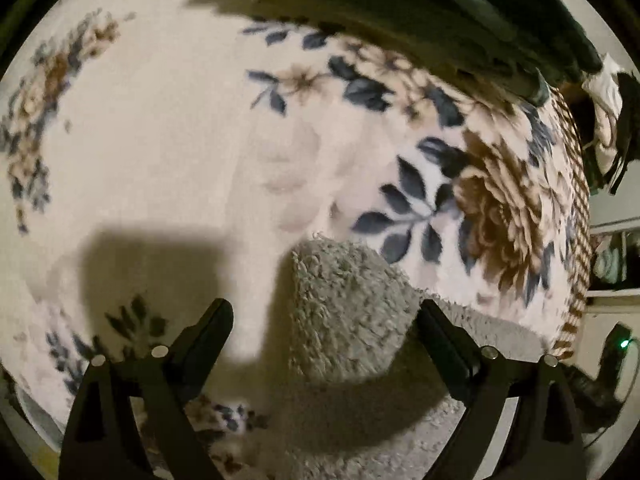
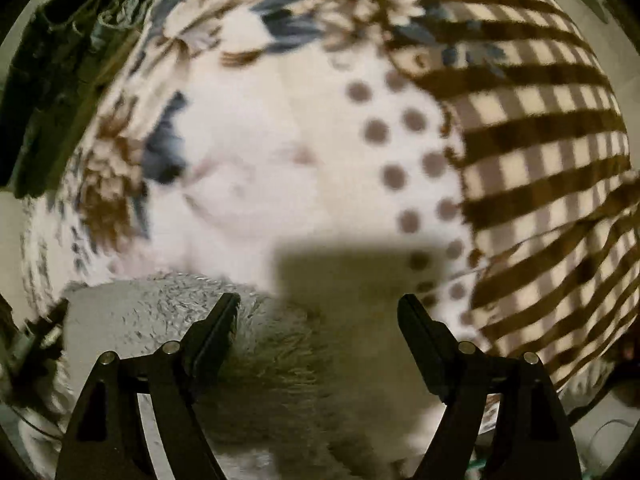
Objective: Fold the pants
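Observation:
A grey fuzzy garment (image 1: 348,312) lies on the floral blanket (image 1: 160,120), with one raised corner poking up between the fingers of my left gripper (image 1: 324,316). Those jaws stand wide; the right finger (image 1: 444,344) is at the fabric's edge and the left finger is clear of it. In the right wrist view the same grey fuzzy fabric (image 2: 160,312) shows under and to the left of my right gripper (image 2: 320,308), which is open above it with nothing pinched. Both grippers point steeply down. The picture is blurred.
Dark green clothes (image 1: 440,20) lie piled at the blanket's far edge, also seen as dark green clothes (image 2: 60,60) at upper left. The blanket's brown checked border (image 2: 540,160) runs to the right. Shelving (image 1: 612,264) stands past the bed's right edge.

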Action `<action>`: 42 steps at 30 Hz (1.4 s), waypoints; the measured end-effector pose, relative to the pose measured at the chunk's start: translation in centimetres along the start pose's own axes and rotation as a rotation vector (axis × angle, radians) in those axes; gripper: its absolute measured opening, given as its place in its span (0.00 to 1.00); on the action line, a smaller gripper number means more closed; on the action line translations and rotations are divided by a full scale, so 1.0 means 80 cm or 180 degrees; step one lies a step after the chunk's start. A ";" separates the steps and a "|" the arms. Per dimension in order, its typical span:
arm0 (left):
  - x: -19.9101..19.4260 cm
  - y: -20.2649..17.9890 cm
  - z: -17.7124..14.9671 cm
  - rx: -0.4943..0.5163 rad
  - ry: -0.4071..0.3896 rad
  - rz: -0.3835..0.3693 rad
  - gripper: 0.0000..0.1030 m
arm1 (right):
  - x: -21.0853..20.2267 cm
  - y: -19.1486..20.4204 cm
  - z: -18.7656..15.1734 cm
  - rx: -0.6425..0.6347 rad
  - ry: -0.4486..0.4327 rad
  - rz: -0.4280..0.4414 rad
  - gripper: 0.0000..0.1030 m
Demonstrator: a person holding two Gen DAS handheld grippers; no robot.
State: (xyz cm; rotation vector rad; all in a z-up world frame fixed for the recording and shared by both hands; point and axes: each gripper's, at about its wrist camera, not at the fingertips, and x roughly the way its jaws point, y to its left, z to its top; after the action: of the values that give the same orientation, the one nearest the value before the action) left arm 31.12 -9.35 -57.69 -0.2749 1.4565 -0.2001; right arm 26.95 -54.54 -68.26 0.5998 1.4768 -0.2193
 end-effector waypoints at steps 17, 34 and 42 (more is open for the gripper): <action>-0.001 0.006 -0.009 -0.0068 0.0019 -0.0146 0.92 | 0.006 -0.096 -0.168 0.1658 0.0472 0.1220 0.23; -0.061 0.013 -0.058 -0.0257 -0.0007 -0.0791 0.92 | 0.029 -0.081 -0.210 0.1189 0.0641 0.1665 0.98; -0.030 0.024 -0.107 -0.0366 0.0315 -0.0824 0.92 | 0.123 -0.045 -0.268 0.1575 0.0752 0.2540 0.98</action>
State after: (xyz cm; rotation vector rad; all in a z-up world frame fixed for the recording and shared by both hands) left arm 22.27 -7.33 -56.75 -0.5549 1.5307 -0.3438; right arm 7.66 -44.61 -78.29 1.6056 1.2934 0.1258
